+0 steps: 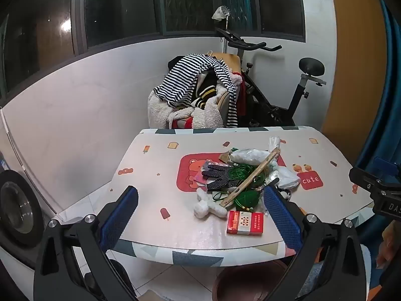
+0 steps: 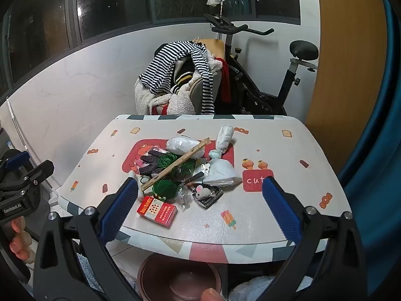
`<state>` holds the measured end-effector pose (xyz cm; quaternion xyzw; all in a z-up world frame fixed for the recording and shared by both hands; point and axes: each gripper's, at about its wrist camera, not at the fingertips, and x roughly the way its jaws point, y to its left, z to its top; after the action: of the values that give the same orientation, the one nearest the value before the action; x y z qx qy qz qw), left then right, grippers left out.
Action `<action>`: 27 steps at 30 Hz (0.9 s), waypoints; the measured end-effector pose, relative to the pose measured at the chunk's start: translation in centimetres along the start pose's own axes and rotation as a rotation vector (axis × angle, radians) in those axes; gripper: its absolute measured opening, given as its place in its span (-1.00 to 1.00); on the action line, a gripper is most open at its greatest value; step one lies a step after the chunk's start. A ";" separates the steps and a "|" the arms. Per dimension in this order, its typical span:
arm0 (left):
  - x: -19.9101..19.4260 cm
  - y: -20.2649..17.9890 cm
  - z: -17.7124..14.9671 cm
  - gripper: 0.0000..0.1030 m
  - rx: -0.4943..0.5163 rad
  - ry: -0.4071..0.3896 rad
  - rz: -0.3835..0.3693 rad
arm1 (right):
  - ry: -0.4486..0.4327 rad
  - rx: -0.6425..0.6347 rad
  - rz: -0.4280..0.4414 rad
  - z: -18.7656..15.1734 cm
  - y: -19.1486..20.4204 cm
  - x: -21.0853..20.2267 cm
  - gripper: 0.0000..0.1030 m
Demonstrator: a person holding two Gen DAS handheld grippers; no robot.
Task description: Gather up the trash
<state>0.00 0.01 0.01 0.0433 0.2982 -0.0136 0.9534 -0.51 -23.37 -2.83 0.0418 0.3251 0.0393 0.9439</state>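
From the left wrist, the left tongs [image 1: 200, 205] gaped empty over the pale cartoon-print counter [image 1: 155, 165]; the red-and-white cigarette box [image 1: 245, 223] lay nearest, best picked first.

From the right wrist, the right tongs [image 2: 200, 198] were equally wide, empty; only here showed the small packaged toy mouse [image 2: 207, 193].

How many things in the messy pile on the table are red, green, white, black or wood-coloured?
Red: 1, the red box
Green: 1, the green string tangle
White: 3, two white bags and a white fluffy lump
Black: 1, the dotted glove
Wood: 1, the wooden stick
Total: 7, counting only what shows clearly.
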 end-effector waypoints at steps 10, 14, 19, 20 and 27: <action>-0.3 -0.1 0.3 0.91 -0.001 -0.016 0.023 | -0.003 -0.002 -0.004 0.0 0.0 0.0 0.89; -0.8 -0.1 0.5 0.91 0.013 -0.030 0.024 | -0.005 -0.002 -0.008 0.1 0.0 -0.1 0.89; -1.5 0.1 0.7 0.91 0.019 -0.055 0.033 | -0.005 -0.001 -0.006 0.1 -0.2 -0.2 0.89; -1.5 0.1 0.5 0.91 0.019 -0.058 0.033 | -0.005 -0.001 -0.005 0.1 -0.2 -0.3 0.89; -1.7 0.2 0.6 0.91 0.017 -0.061 0.033 | -0.006 -0.002 -0.008 0.0 -0.1 -0.3 0.89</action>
<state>-1.05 0.13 1.46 0.0557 0.2682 -0.0020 0.9618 -0.75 -23.49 -2.68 0.0397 0.3225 0.0358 0.9451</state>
